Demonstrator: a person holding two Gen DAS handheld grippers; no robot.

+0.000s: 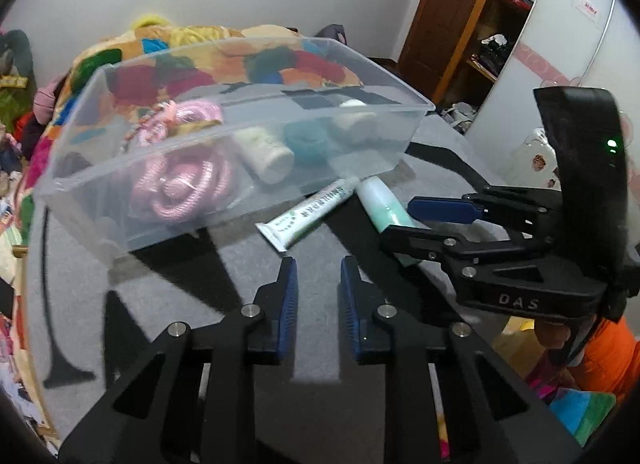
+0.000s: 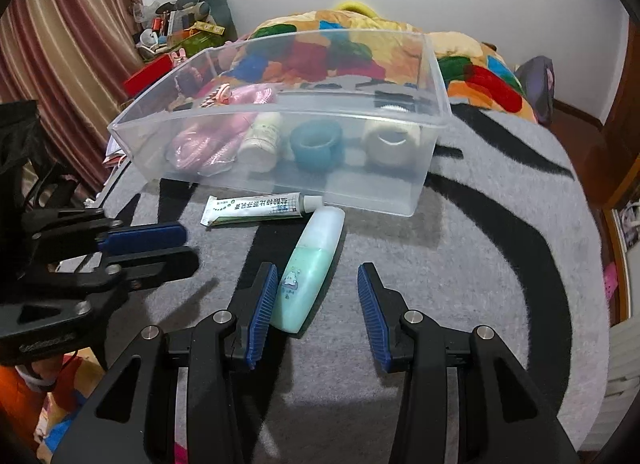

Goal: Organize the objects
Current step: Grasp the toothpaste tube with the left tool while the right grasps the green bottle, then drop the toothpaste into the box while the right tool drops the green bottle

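Note:
A clear plastic box (image 1: 280, 132) (image 2: 384, 192) stands on the grey and black rug. Inside lie a pink rope (image 1: 180, 188) (image 2: 200, 144), a white bottle (image 1: 266, 154) (image 2: 260, 140), a teal tape roll (image 1: 308, 140) (image 2: 316, 144) and a white tape roll (image 1: 354, 124) (image 2: 392, 142). In front of the box lie a white tube (image 1: 308, 212) (image 2: 256, 208) and a green and white bottle (image 1: 384, 204) (image 2: 308, 268). My left gripper (image 1: 318, 276) (image 2: 176, 244) is open and empty. My right gripper (image 2: 318, 276) (image 1: 404, 218) is open, its jaws around the green bottle's lower end.
A colourful quilt (image 2: 360, 48) lies behind the box. A wooden wardrobe (image 1: 460, 24) stands at the right in the left wrist view. Curtains (image 2: 60, 84) and clutter sit at the left in the right wrist view. The rug (image 2: 480, 264) stretches to the right.

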